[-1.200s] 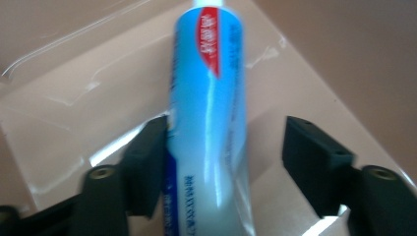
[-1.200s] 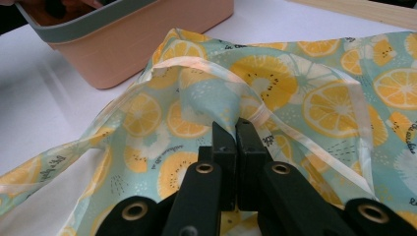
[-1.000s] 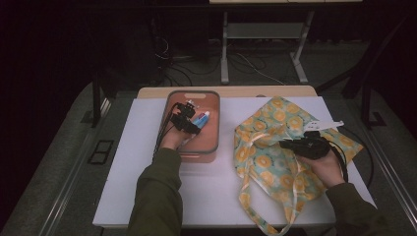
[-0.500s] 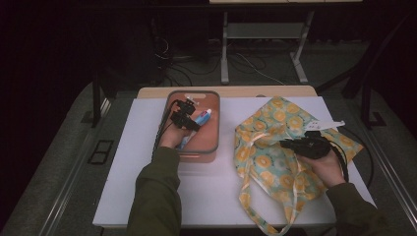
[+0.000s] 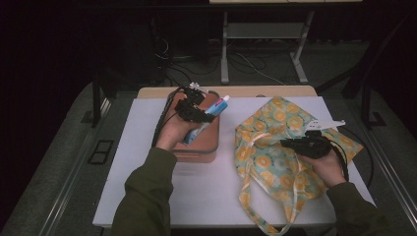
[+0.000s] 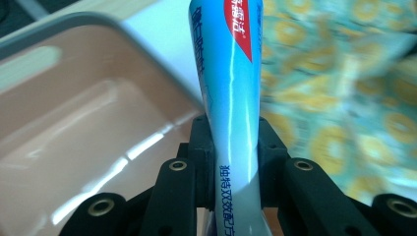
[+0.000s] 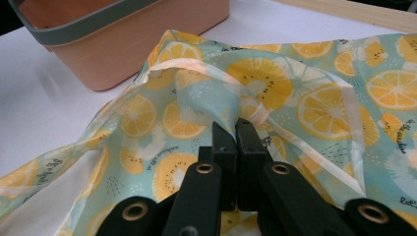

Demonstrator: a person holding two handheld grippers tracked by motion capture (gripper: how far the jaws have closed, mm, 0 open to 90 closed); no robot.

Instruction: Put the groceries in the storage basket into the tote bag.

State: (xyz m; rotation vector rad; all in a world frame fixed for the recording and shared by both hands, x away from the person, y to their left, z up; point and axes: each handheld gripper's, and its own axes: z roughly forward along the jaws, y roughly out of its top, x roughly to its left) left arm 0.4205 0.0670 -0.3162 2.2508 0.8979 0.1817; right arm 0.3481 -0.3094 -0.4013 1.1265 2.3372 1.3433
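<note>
Above the pink bin (image 5: 199, 147), left gripper (image 5: 196, 112) clamps the toothpaste tube (image 5: 212, 109) low on its body — could swing or slip en route to the bag (image 5: 275, 147) — right gripper (image 5: 295, 145) pinching its rim w/ jaws closed.

Three cameras around the pink basket (image 5: 199, 147)

One looks down on it from above my side; my left claw's camera sits close over its rim (image 6: 74, 24), my right claw's just beside it, facing its wall (image 7: 142, 46).
</note>
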